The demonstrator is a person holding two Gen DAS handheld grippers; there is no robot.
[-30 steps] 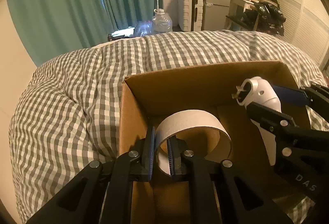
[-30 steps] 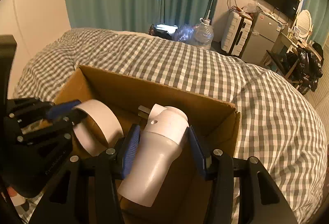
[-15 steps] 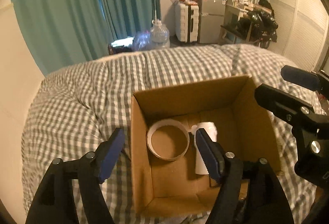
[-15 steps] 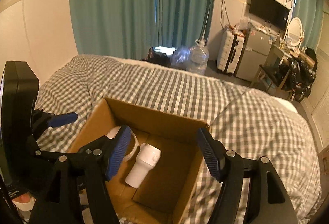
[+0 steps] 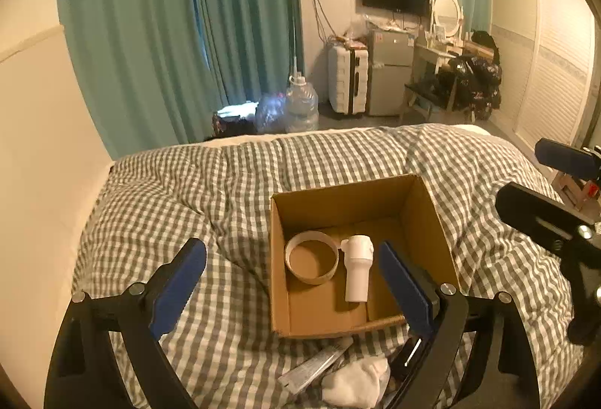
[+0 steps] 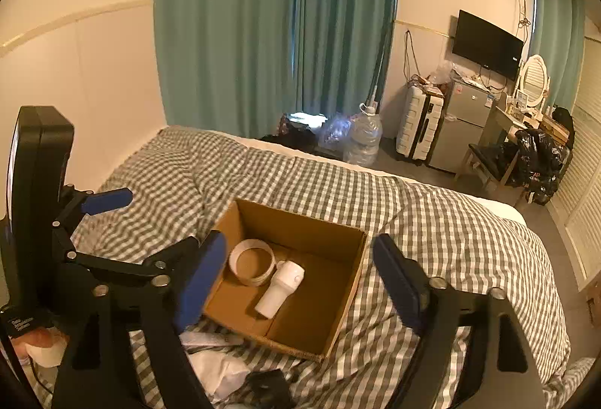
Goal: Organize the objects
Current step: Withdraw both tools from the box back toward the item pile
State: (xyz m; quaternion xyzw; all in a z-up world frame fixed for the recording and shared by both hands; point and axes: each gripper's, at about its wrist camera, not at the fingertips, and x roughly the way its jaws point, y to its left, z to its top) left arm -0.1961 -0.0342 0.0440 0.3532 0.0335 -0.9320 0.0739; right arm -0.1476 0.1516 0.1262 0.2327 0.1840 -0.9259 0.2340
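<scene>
Open cardboard box (image 5: 428, 221) on checked duvet (image 5: 180, 191). Contents: tape roll (image 5: 311, 257), white outside, brown core, lying flat; white plastic pipe fitting (image 5: 357, 268) touching it at 3 o'clock. Left gripper (image 5: 296, 281) and right gripper (image 6: 300, 281): jaws opening wide, holding nothing, above box.

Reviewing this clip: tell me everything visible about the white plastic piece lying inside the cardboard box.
The white plastic piece looks like a smooth, matte pipe fitting: a wider rounded head with a small stub on one side, narrowing to a plain cylindrical tube. It lies on its side on the floor of the open cardboard box, head toward the far wall, tube toward the camera. It sits right beside the tape roll; whether they touch cannot be told. No gripper touches it.
</scene>
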